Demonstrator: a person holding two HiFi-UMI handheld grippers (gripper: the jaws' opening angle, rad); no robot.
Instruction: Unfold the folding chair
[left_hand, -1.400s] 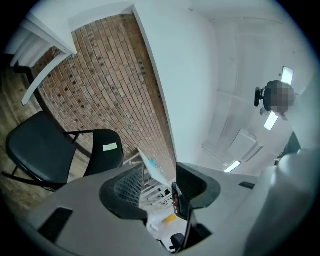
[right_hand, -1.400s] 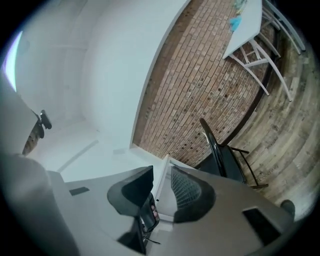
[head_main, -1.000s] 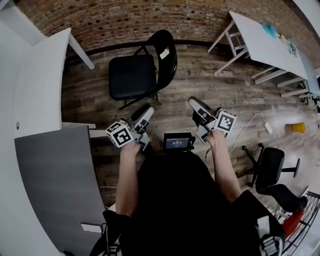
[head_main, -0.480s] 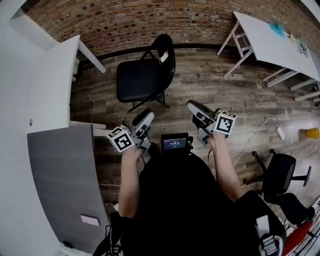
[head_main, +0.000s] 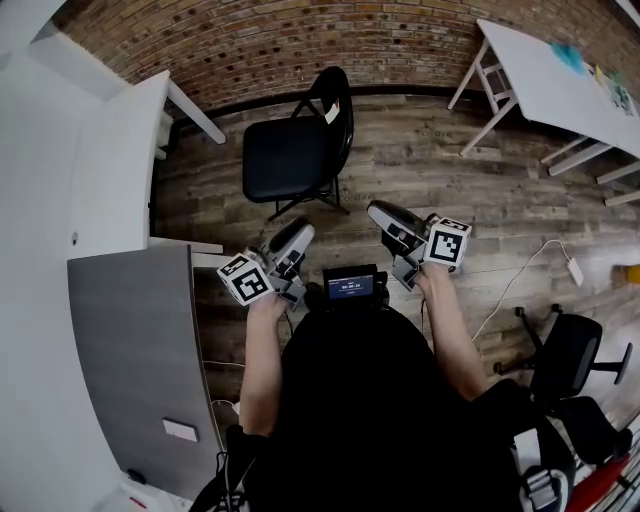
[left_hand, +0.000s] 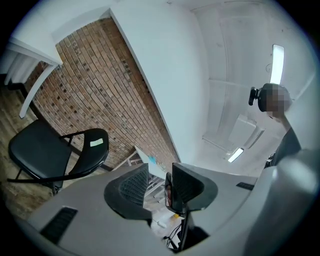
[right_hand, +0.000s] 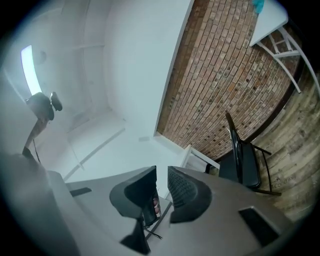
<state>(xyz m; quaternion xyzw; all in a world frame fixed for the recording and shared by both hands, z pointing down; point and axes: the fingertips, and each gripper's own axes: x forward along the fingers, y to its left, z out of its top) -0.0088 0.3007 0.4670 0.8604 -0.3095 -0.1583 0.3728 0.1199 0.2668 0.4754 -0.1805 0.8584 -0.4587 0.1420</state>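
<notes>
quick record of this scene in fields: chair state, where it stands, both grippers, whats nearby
chair: black folding chair, already open, seat flat, standing on its legs
place: wood floor, in front of the brick wall
left gripper: close to the person's body, apart from the chair; jaws apart, have just been closing a little, nothing between them
right gripper: also apart from the chair; jaws have just been closing to a narrow gap, nothing between them
nearby: white table at right, office chair at lower right
</notes>
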